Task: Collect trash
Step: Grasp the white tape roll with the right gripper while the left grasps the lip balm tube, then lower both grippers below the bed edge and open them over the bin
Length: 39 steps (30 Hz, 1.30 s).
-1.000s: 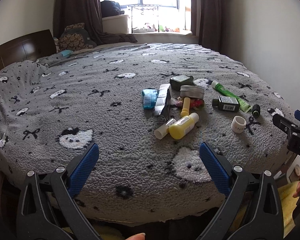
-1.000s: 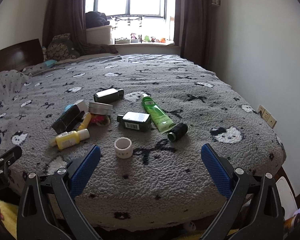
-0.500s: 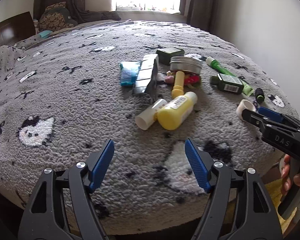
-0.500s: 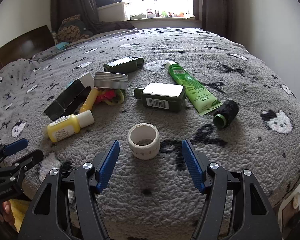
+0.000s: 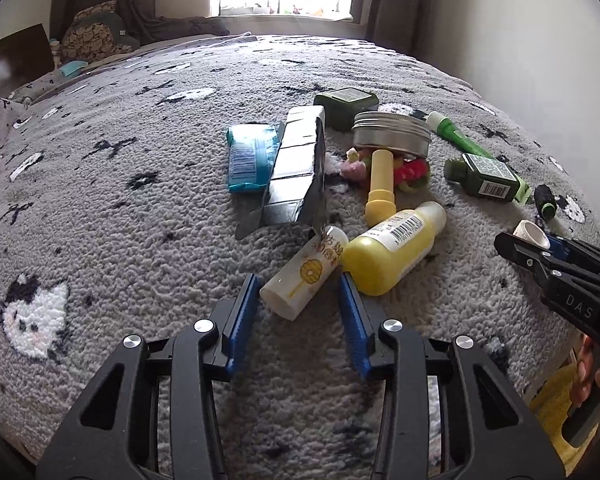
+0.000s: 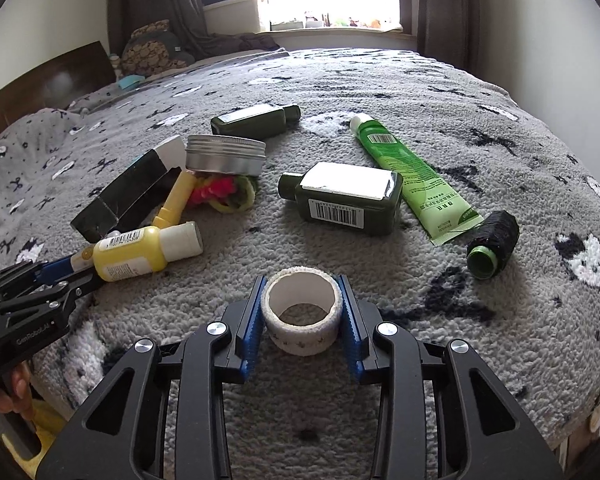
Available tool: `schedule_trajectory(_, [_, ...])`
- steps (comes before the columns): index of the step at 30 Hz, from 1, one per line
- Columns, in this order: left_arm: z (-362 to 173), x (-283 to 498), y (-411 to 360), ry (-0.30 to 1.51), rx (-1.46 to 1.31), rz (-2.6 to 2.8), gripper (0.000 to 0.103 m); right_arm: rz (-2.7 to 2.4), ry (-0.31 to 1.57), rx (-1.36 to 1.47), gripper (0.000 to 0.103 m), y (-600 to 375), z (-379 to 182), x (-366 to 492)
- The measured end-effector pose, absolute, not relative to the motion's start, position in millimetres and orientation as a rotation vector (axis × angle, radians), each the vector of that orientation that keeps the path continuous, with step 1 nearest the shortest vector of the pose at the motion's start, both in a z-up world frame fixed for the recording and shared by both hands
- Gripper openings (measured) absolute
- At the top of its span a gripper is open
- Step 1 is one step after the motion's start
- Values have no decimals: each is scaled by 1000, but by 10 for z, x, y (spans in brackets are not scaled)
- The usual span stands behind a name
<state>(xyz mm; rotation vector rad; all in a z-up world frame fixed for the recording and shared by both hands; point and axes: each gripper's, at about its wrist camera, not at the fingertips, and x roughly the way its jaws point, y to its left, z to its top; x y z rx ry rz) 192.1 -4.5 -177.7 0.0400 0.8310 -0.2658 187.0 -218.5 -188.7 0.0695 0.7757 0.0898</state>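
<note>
Near the front edge of the grey fleece bed cover (image 6: pixel 440 312), the right gripper (image 6: pixel 302 312), which has just been closing, pinches the white, light, crushable tape ring (image 6: pixel 300 312) by its outer wall. The left gripper (image 5: pixel 298 312), also just closing, stands narrowly spread around the end of the smooth, slippery white plastic tube (image 5: pixel 304 272), not yet pressing.

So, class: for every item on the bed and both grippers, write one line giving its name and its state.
Tape roll: upright, clamped by the right gripper.
White tube: lying down, between the left gripper's closing jaws, not pressed.
Yellow bottle: lying down, capped.
Tin: lid on.
Green tube: flat, capped.
</note>
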Motion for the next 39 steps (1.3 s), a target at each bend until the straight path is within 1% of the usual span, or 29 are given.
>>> schedule_trajectory(3, [-1797, 2007, -52, 834, 32, -278, 38, 91, 775, 56, 34, -2164, -1900, 1911])
schedule_trajectory(4, [-1801, 2019, -55, 835, 37, -280, 36, 91, 775, 52, 34, -2162, -1901, 1916])
schedule_trajectory(6, [-1797, 2016, -58, 837, 40, -280, 34, 93, 774, 41, 34, -2156, -1900, 1910])
schedule_trajectory(8, [-1786, 1982, -61, 832, 45, -282, 27, 95, 772, 35, 33, -2157, -1894, 1893])
schedule_trajectory(10, [-1774, 1925, -55, 828, 52, -286, 22, 97, 769, 36, 33, -2165, -1881, 1854])
schedule_trajectory(13, [-1756, 1834, -45, 828, 50, -286, 19, 93, 769, 34, 33, -2176, -1868, 1787])
schedule_trajectory(20, [-1620, 1508, -79, 811, 41, -270, 18, 71, 733, 26, 33, -2214, -1734, 1535])
schedule_trajectory(32, [-1007, 655, -216, 682, 58, -260, 18, 115, 589, 37, 33, -2248, -1129, 732])
schedule_trajectory(39, [-812, 142, -255, 624, 68, -271, 18, 133, 572, 21, 33, -2260, -1063, 281])
